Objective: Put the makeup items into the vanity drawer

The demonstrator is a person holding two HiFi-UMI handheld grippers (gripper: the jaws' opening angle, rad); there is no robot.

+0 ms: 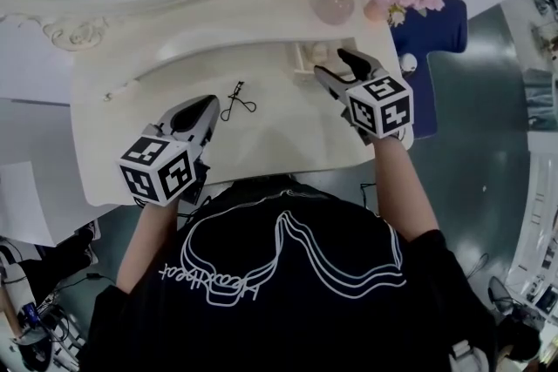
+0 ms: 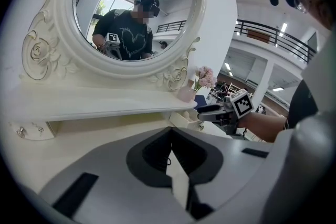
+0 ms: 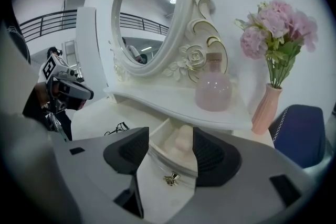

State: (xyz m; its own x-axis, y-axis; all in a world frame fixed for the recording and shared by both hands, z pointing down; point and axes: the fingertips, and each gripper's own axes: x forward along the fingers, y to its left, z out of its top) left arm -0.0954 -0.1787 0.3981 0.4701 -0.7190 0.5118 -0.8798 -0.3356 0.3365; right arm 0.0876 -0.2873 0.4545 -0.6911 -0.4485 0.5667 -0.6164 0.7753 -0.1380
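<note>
I see left gripper [image 1: 207,105] pinched closed, empty, near eyelash curler [image 1: 236,100]; right gripper [image 1: 337,65] jaws spread wide over open drawer [image 3: 169,166], 1 pale item [image 3: 181,141] inside

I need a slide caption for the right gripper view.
Open right gripper faces the open drawer below a pink bottle.

Made out only one white cursive word [image 1: 212,283], perhaps "Heartbeat", seen upside down on the black short-sleeved T-shirt [image 1: 288,327]; read nothing else.

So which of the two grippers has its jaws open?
The right gripper: its jaws stand apart before the open drawer; the left gripper has them shut.
</note>
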